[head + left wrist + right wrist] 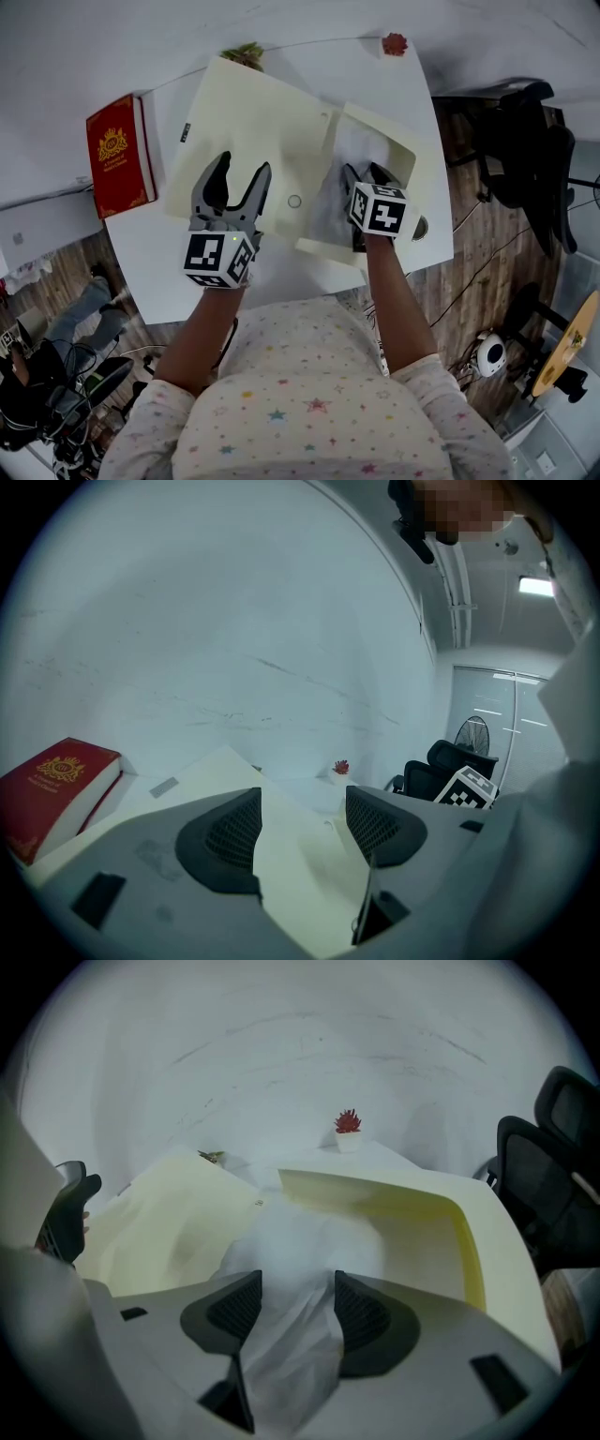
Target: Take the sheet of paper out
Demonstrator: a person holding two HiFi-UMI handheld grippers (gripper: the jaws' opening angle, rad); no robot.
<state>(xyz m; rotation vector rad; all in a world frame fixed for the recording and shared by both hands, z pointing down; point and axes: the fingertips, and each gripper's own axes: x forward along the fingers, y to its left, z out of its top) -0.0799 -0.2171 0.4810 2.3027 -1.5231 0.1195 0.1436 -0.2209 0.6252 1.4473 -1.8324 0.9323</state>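
Our right claw [296, 1302] pinches the bunched sheet of paper [309, 1241], which lies in the pocket of the cream folder [412, 1232]. Our left claw [302, 822] gapes above the flap, holding nothing. Unpinned, the folder may drag across the surface [281, 272], or the sheet may tear.

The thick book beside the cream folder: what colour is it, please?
The book is red with a gold crest; head view best.

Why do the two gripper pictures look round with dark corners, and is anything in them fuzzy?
Left gripper view: a wide-angle lens leaves black corners and bows the wall's lines; a ceiling lamp glares. Right gripper view: same round rim; the sheet of paper looks soft and blurred between the jaws. Head view: sharper.
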